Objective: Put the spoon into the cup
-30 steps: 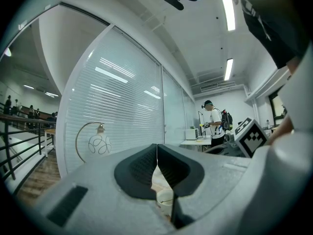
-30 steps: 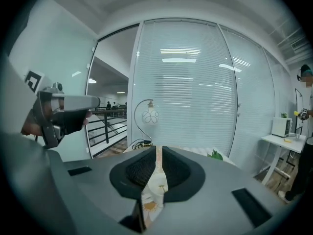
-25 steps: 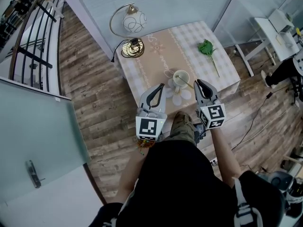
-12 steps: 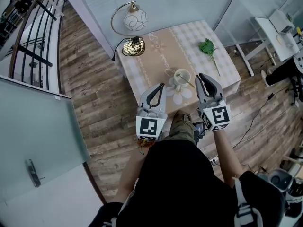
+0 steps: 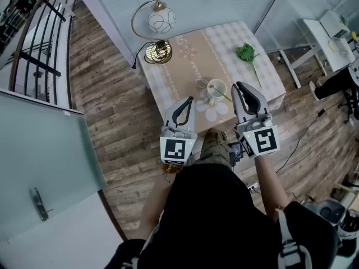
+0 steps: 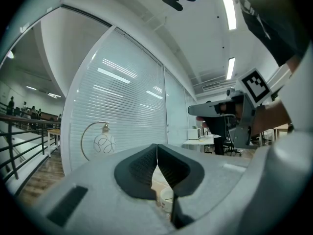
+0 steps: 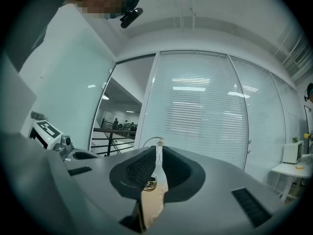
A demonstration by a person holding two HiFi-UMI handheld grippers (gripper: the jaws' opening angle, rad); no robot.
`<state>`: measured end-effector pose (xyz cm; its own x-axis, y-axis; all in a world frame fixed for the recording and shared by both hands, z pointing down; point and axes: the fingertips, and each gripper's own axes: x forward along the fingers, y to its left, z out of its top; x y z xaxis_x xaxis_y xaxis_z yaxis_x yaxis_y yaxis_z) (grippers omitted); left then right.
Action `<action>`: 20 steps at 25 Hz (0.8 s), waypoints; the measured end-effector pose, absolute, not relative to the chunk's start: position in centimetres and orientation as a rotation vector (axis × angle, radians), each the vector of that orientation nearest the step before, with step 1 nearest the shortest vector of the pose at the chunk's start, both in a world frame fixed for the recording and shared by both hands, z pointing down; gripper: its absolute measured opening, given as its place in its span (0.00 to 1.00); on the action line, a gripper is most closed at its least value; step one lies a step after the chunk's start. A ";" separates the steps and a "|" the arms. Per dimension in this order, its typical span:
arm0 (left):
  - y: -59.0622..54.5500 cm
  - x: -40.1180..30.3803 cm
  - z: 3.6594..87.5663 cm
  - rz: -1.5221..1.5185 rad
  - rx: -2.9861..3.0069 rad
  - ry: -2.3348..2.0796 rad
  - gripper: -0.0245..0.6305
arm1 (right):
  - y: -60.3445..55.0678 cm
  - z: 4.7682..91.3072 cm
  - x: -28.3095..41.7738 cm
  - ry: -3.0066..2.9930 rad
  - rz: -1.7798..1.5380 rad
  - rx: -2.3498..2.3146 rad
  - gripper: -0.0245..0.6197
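White and small, the cup [image 5: 215, 87] stood on the table [image 5: 185, 66] close to the edge nearest the person. The spoon [image 5: 222, 94] seemed to be already inside it, with its thin handle leaning out over the rim on the right side, so I judged the task as good as done. The left gripper [image 5: 189, 101] hung just to the left of the cup and a little nearer to the person; its jaws were pressed fully together and held nothing. The right gripper [image 5: 242, 88] hung just to the right of the cup, close to the handle but not touching it; a narrow gap was between its jaws, and nothing was in that gap. Behind the cup, well apart from it, stood a lamp [image 5: 161, 21], and far to its right lay a green sprig [image 5: 245, 55]. The danger, in my opinion, came from the handle sticking out toward the right gripper. A careless sideways move of that gripper could catch the handle and flip the spoon out, or tip the light cup over. Because the cup stood so near the edge, a knock from either gripper might also push it off the table.
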<state>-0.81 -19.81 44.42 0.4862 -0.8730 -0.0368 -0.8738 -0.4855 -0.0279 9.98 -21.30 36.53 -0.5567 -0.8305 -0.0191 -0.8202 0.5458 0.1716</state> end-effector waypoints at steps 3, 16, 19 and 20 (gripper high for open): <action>-19.8 -0.6 44.2 0.027 -2.671 1.559 0.06 | -21.3 35.8 9.9 -2.716 -0.268 1.455 0.05; -20.0 -0.5 43.1 0.053 -2.663 1.557 0.07 | -21.0 36.7 8.5 -2.721 -0.269 1.413 0.05; -20.0 -0.7 42.9 0.057 -2.654 1.555 0.07 | -20.9 37.5 7.8 -2.700 -0.266 1.384 0.05; -20.0 -0.7 42.9 0.059 -2.652 1.556 0.06 | -20.9 37.7 7.6 -2.699 -0.266 1.378 0.05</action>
